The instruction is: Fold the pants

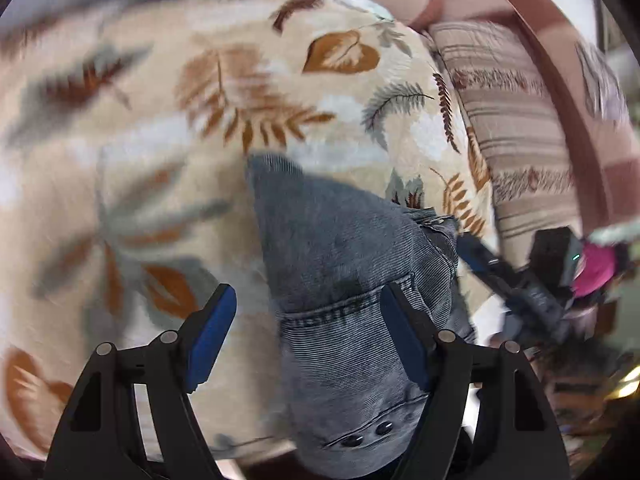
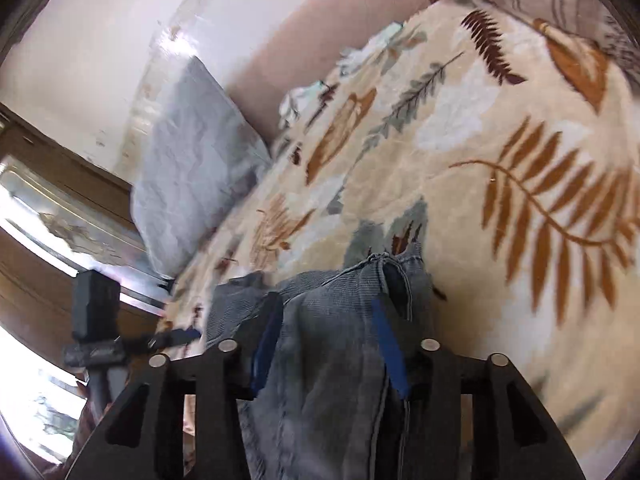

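Grey-blue corduroy-like denim pants (image 1: 340, 264) lie bunched on a leaf-print blanket (image 1: 200, 120). My left gripper (image 1: 308, 312) is open, its blue-padded fingers (image 1: 216, 332) wide apart, with the pants' waistband and buttons between and under the right finger. In the right wrist view the pants (image 2: 332, 340) fill the gap of my right gripper (image 2: 326, 320); its jaws are fairly wide, with cloth between the blue pads (image 2: 266, 344). Whether they pinch the cloth is unclear. The right gripper also shows in the left wrist view (image 1: 480, 260) at the pants' right edge.
A striped beige pillow (image 1: 516, 132) lies right of the blanket. A light grey pillow (image 2: 192, 172) rests against a pink headboard (image 2: 320, 32). A wooden cabinet with glass (image 2: 52, 208) stands left of the bed.
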Demonstrator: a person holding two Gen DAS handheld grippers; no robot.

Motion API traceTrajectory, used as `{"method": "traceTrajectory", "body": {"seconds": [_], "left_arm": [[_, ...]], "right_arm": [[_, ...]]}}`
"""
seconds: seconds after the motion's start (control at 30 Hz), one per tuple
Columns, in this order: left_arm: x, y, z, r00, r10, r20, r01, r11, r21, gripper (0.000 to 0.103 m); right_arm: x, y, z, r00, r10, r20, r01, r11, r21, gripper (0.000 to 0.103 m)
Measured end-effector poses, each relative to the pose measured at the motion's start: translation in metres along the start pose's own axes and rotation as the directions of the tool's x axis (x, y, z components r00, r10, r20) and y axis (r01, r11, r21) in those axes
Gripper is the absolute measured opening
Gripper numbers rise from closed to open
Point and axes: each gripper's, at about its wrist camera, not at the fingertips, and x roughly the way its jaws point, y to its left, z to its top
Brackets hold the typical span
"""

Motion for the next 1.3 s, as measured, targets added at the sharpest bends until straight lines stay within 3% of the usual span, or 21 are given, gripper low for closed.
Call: {"method": "traceTrajectory", "body": {"seconds": [0.03,0.07,0.1,0.2,0.3,0.37,0.4,0.47,0.53,0.57,0.6,0.63,0.77,0.83,0.93,1.07,1.2,1.3], "left_arm": [[0.007,0.002,-0.001,0.999,-0.043,-0.014,0.043,0.999,-0.033,0.072],[0.012,0.000,-0.002,0.997,-0.079,-0.019,0.078,0.996,-0.054,0.053],[0.013,-0.005,-0.001,0.996,-0.083,-0.015,0.082,0.995,-0.057,0.045],[0.008,-0.026,0.001,0.998,-0.062,0.019,0.062,0.998,-0.016,0.045],[0.016,-0.028,0.003,0.999,0.027,0.045,-0.027,1.000,-0.002,0.045],[0.029,-0.021,0.004,0.995,0.091,0.046,-0.090,0.996,-0.023,0.046],[0.033,-0.015,0.005,0.996,0.083,0.035,-0.081,0.996,-0.047,0.046],[0.029,-0.009,0.003,0.998,0.044,0.048,-0.041,0.997,-0.071,0.046],[0.025,-0.008,0.004,0.999,0.033,0.041,-0.030,0.997,-0.065,0.046],[0.024,-0.007,0.004,0.999,0.026,0.038,-0.023,0.997,-0.067,0.046],[0.023,-0.007,0.004,0.999,0.019,0.037,-0.016,0.998,-0.067,0.049],[0.023,-0.007,0.004,0.999,0.012,0.038,-0.009,0.998,-0.066,0.051],[0.027,-0.013,0.005,0.999,0.020,0.036,-0.018,0.998,-0.057,0.055],[0.027,-0.021,0.007,0.999,0.041,0.031,-0.040,0.999,-0.029,0.055],[0.020,-0.028,0.003,0.998,0.050,0.039,-0.050,0.999,0.005,0.055],[0.020,-0.022,0.000,0.998,0.046,0.046,-0.046,0.999,-0.012,0.057],[0.026,-0.016,-0.006,0.999,0.043,0.031,-0.042,0.999,-0.030,0.062],[0.029,-0.014,-0.008,0.998,0.050,0.024,-0.049,0.998,-0.041,0.062]], "right_arm": [[0.005,0.005,-0.001,1.000,-0.017,-0.008,0.017,0.999,-0.044,0.045],[0.004,0.011,-0.002,1.000,-0.004,-0.009,0.004,0.996,-0.085,0.014],[-0.001,0.022,-0.001,1.000,-0.028,0.000,0.028,0.990,-0.139,0.006],[-0.029,0.045,0.009,0.997,-0.047,0.066,0.062,0.968,-0.243,0.000],[-0.046,0.033,0.023,0.987,-0.101,0.124,0.128,0.964,-0.232,0.000],[-0.033,0.007,0.027,0.987,-0.144,0.071,0.154,0.973,-0.170,0.000],[-0.026,-0.002,0.026,0.987,-0.154,0.042,0.159,0.977,-0.145,0.000],[-0.023,-0.022,0.023,1.000,-0.008,0.003,0.008,1.000,-0.026,0.006],[-0.027,-0.030,0.020,0.992,0.124,0.034,-0.126,0.990,0.068,0.007],[-0.023,-0.030,0.019,0.992,0.126,0.024,-0.127,0.989,0.076,0.017],[-0.018,-0.029,0.018,0.996,0.094,0.005,-0.094,0.993,0.069,0.030],[-0.013,-0.028,0.016,0.998,0.067,-0.003,-0.066,0.996,0.054,0.032],[0.002,-0.023,0.009,0.995,0.096,-0.041,-0.094,0.995,0.034,0.030],[0.008,-0.009,0.011,0.998,-0.001,-0.069,-0.003,0.998,-0.057,0.027],[-0.006,-0.011,0.015,0.996,0.061,-0.059,-0.061,0.998,-0.005,0.031],[-0.015,-0.023,0.009,0.997,0.063,-0.047,-0.061,0.997,0.047,0.040],[0.001,-0.026,-0.001,0.997,-0.023,-0.078,0.025,0.999,0.024,0.041],[0.012,-0.013,-0.001,0.995,-0.095,-0.039,0.092,0.994,-0.067,0.042]]}}
